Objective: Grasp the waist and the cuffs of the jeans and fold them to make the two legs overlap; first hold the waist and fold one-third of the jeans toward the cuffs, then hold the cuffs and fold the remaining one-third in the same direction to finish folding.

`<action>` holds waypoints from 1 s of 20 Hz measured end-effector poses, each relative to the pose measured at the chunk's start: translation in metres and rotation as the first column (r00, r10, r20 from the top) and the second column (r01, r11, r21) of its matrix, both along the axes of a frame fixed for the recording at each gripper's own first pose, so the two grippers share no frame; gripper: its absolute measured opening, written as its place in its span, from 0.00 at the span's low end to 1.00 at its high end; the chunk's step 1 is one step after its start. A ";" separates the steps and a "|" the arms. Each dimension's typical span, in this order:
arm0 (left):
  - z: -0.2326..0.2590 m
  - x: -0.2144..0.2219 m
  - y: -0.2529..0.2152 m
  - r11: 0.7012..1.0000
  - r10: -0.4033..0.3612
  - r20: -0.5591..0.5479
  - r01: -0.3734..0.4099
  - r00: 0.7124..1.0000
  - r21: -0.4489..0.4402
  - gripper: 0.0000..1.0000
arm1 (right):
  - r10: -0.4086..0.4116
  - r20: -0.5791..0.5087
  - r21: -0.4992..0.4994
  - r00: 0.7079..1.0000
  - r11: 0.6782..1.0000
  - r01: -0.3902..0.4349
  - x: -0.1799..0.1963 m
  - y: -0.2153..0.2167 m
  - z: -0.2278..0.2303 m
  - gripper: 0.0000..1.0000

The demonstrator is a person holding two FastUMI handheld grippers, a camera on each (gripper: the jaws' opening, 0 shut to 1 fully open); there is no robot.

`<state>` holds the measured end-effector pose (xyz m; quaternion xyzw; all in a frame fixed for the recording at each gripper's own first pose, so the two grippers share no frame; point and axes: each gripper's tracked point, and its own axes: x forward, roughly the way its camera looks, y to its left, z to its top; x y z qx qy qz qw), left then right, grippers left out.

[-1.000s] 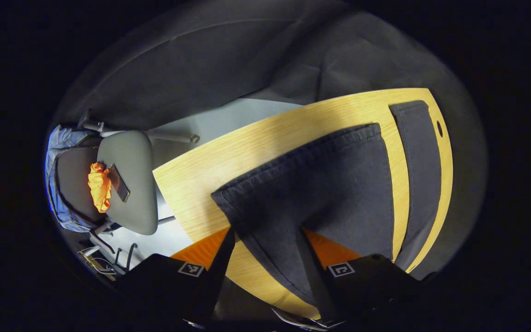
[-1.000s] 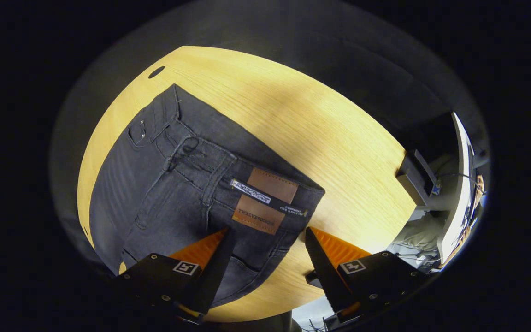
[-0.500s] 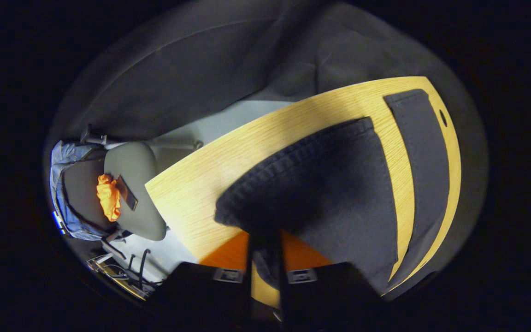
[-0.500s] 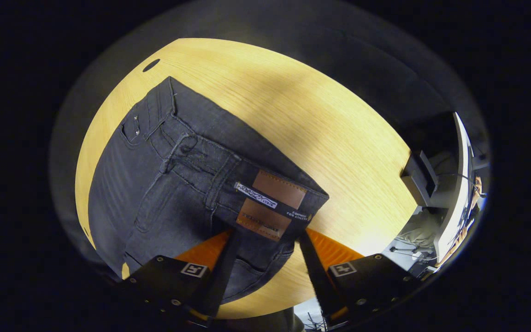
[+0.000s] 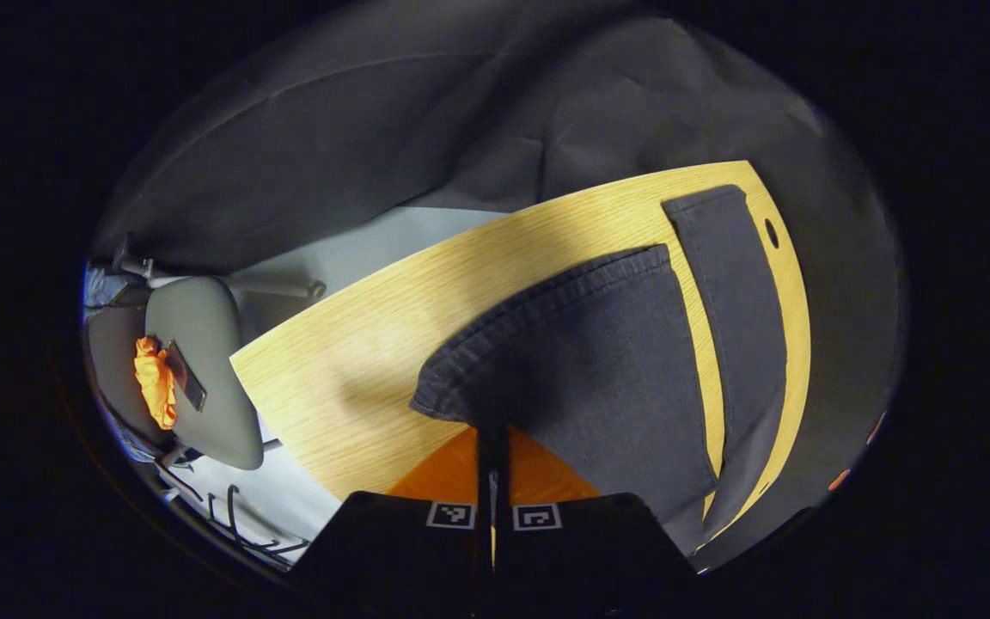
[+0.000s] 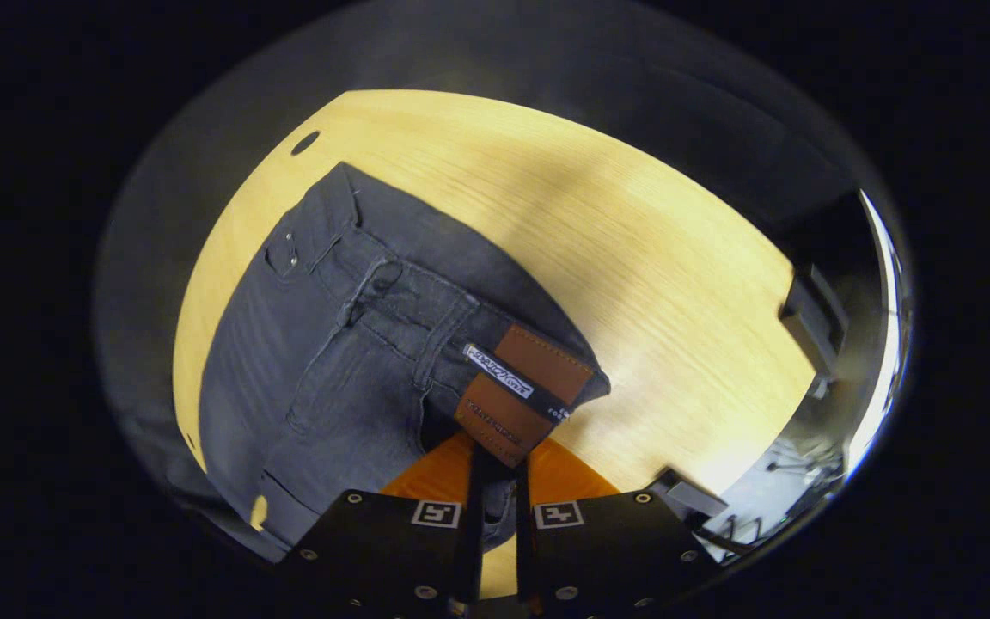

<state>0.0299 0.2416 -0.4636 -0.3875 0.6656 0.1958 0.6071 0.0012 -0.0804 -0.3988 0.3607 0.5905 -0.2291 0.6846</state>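
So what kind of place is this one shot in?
Probably a recording booth in an office or lab, not a home. Jeans lie on a plain wooden table with a cable hole, dark cloth hangs behind it, and an office chair stands on a pale floor.

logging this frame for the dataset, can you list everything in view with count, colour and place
jeans: 1, dark grey, spread on the table, near cuff and waist pinched
leather patch: 1, brown, on the waistband by the right gripper
table: 1, light wood, under the jeans
cable hole: 1, dark, far table edge
chair: 1, grey, on the floor beside the table
orange cloth: 1, on the chair
left gripper: 1, shut on the near cuff
right gripper: 1, shut on the waist
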 end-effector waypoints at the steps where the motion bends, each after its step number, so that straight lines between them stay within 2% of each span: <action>1: 0.003 0.002 0.001 1.000 -0.010 0.025 0.010 1.000 0.004 0.01 | -0.016 0.007 0.015 1.000 1.000 0.016 -0.002 -0.001 0.004 0.17; 3: 0.013 0.018 0.000 1.000 -0.025 0.094 0.023 0.995 0.015 0.01 | -0.038 0.037 0.013 0.999 0.999 0.037 0.000 -0.004 0.007 0.17; 6: 0.035 0.038 -0.006 1.000 0.012 0.178 -0.008 0.984 -0.024 0.01 | -0.102 0.103 0.076 0.989 0.993 0.094 0.005 0.001 0.022 0.17; 9: 0.057 0.061 -0.013 0.998 0.059 0.235 -0.049 0.970 -0.050 0.01 | -0.180 0.179 0.150 0.967 0.977 0.154 0.019 0.002 0.041 0.16; 12: 0.072 0.083 -0.023 0.997 0.023 0.301 -0.001 0.953 -0.075 0.01 | -0.231 0.254 0.214 0.939 0.960 0.179 0.039 0.009 0.066 0.16; 17: 0.084 0.133 -0.035 0.990 -0.005 0.391 0.060 0.920 -0.129 0.02 | -0.238 0.322 0.202 0.916 0.963 0.179 0.070 0.023 0.093 0.16; 20: 0.084 0.162 -0.043 0.981 -0.020 0.420 0.098 0.907 -0.166 0.01 | -0.239 0.326 0.172 0.915 0.966 0.191 0.087 0.029 0.103 0.16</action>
